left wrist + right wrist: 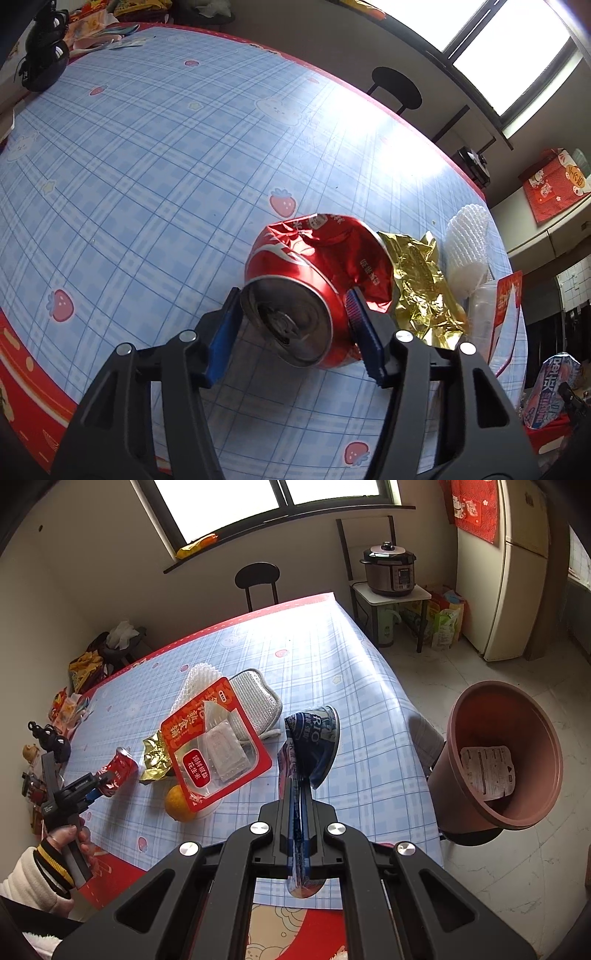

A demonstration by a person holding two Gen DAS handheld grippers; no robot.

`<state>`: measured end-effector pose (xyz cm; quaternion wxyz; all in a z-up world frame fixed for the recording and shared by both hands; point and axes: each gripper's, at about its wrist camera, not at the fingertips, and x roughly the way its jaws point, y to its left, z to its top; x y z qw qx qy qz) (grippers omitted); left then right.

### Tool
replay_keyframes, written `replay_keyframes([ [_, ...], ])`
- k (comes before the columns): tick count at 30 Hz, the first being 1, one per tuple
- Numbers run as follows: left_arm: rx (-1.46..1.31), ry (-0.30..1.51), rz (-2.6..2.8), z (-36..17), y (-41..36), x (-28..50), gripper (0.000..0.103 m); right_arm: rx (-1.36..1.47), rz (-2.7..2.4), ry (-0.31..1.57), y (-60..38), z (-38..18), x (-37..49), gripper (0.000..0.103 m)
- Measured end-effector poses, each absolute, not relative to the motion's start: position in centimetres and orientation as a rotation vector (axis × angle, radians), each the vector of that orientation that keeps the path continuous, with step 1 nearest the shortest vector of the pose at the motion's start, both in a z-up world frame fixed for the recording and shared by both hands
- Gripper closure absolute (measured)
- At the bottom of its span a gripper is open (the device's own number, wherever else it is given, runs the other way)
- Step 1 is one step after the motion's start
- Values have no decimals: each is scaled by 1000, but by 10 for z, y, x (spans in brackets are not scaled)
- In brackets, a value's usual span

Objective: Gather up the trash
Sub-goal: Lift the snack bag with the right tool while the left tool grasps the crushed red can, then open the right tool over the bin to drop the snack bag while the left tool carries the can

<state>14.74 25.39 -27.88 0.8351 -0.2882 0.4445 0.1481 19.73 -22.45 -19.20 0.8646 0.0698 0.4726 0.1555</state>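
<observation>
A crushed red soda can lies on its side on the blue checked tablecloth. My left gripper has a blue pad against each side of the can's top end, shut on it. In the right wrist view the same gripper is held by a hand at the table's left edge, on the red can. My right gripper is shut on a flattened blue can and holds it above the table near the right edge.
A brown plastic bin with a paper label inside stands off the table's right side. A gold foil wrapper, white foam net, red snack packet, orange and silver mitt lie mid-table.
</observation>
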Motion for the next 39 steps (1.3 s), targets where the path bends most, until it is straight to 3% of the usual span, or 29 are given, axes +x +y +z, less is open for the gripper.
replay_keyframes([
  [24,-452,822,142,-180,173,143,46,251,281,915,-299,-182,184,98],
  [39,-385,696,-88,-95,57,198,46,228,56,838,-437,-163,222,98],
])
